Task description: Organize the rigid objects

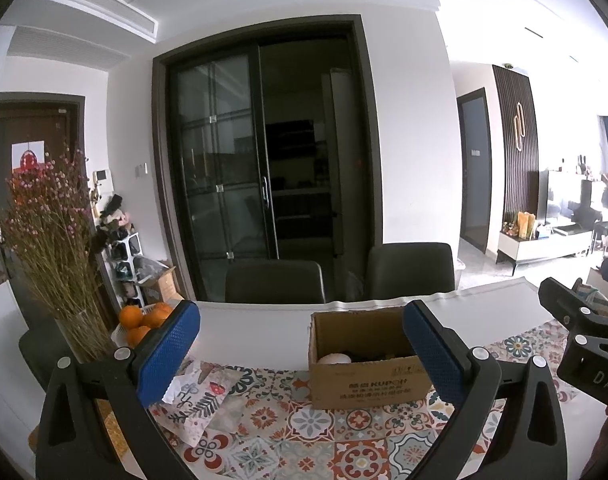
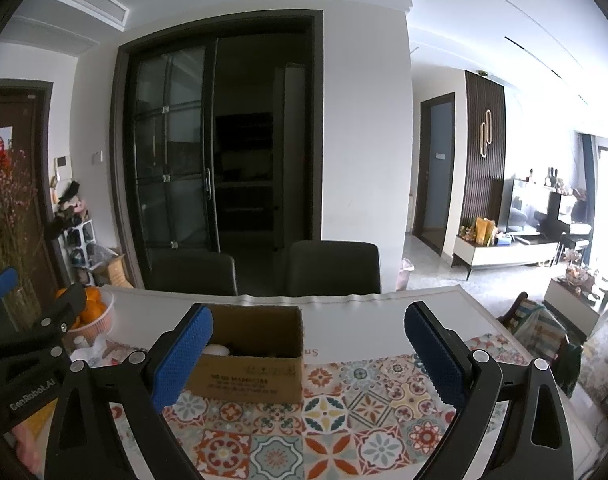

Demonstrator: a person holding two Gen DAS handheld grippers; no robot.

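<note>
Left wrist view shows the left gripper (image 1: 302, 354) with fingers spread wide and empty, raised above the patterned tablecloth (image 1: 304, 432), the open cardboard box (image 1: 363, 380) just ahead. Inside the box lie a white rounded object (image 1: 335, 359) and darker items too dim to name. The right gripper (image 2: 307, 354) is likewise released and empty, right of the box. The step seems a pause between picks; next calls for choosing an item and closing on it
</note>
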